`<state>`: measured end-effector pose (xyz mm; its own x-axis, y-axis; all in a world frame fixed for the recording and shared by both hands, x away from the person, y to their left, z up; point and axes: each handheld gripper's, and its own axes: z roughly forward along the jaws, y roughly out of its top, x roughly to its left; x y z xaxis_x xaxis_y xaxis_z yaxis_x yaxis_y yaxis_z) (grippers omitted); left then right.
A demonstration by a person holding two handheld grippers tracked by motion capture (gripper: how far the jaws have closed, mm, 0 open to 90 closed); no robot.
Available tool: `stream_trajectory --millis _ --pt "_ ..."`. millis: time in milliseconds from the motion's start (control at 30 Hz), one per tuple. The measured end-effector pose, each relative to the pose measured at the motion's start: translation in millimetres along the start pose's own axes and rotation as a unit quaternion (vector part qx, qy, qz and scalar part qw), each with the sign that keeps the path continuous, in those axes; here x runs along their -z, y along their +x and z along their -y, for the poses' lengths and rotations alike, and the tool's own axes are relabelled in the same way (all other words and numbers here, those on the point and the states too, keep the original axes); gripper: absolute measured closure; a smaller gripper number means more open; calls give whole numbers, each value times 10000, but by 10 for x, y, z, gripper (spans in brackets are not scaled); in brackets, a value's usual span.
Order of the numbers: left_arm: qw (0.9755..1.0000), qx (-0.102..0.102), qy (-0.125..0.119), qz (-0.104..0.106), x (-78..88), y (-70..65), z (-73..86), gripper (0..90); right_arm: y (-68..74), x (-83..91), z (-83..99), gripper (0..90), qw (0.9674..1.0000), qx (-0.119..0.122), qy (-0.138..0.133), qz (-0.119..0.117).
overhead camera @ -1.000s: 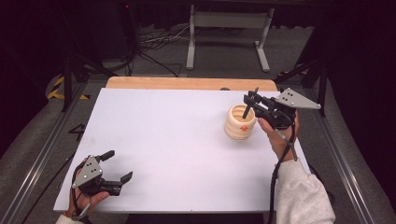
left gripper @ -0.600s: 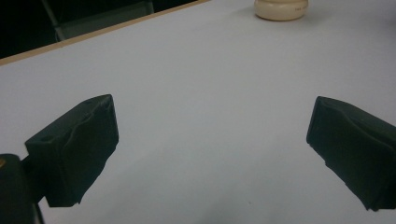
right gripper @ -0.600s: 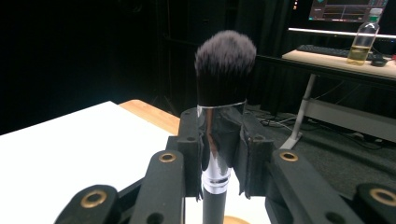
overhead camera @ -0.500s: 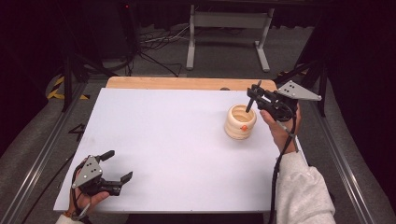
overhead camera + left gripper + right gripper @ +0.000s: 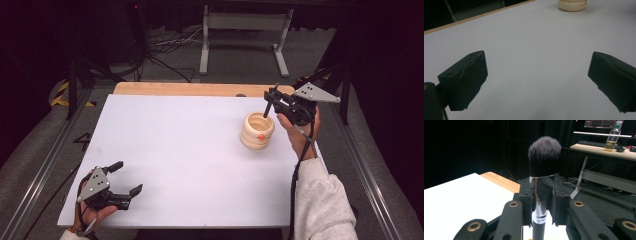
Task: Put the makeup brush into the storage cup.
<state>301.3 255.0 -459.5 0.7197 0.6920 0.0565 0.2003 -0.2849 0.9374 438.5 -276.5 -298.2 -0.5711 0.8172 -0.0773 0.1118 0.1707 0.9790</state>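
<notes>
Makeup brush [image 5: 544, 162]: clamped upright by its ferrule in right hand-held gripper [image 5: 274, 101], just above wooden cup [image 5: 257, 130] on tabletop [image 5: 175, 150]; likely not yet seated inside. Left hand-held gripper [image 5: 125, 177]: wide open, empty, well apart.

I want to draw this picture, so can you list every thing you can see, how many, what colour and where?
round ribbed cream wooden holder: one, cream with a small orange dot, on the table's far right part
black-bristled makeup brush with silver collar: one, black and silver, clamped upright in the right gripper
flat white table top: one, white, wooden strip along its far edge
grey metal stand: one, grey, on the floor beyond the table
clear bottle of yellowish liquid: one, on a far desk
left gripper: one, black, open, near left corner
right gripper: one, black, beside the holder
white sleeve: one, right forearm
</notes>
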Motion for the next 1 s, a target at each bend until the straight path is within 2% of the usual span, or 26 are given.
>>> stream_trajectory --millis 367,600,733,1000 --pt "10000 12 -29 58 8 3 0 33 -32 -147 80 746 9998 -10 174 78" --pt "9999 4 -84 56 14 4 -1 31 -50 -197 149 745 9998 -87 172 95" --pt "9999 -10 -103 84 23 2 -7 29 -34 -243 222 746 9993 20 326 156" --pt "9998 7 -190 108 35 0 -10 26 -27 -273 351 746 9992 -72 376 139"
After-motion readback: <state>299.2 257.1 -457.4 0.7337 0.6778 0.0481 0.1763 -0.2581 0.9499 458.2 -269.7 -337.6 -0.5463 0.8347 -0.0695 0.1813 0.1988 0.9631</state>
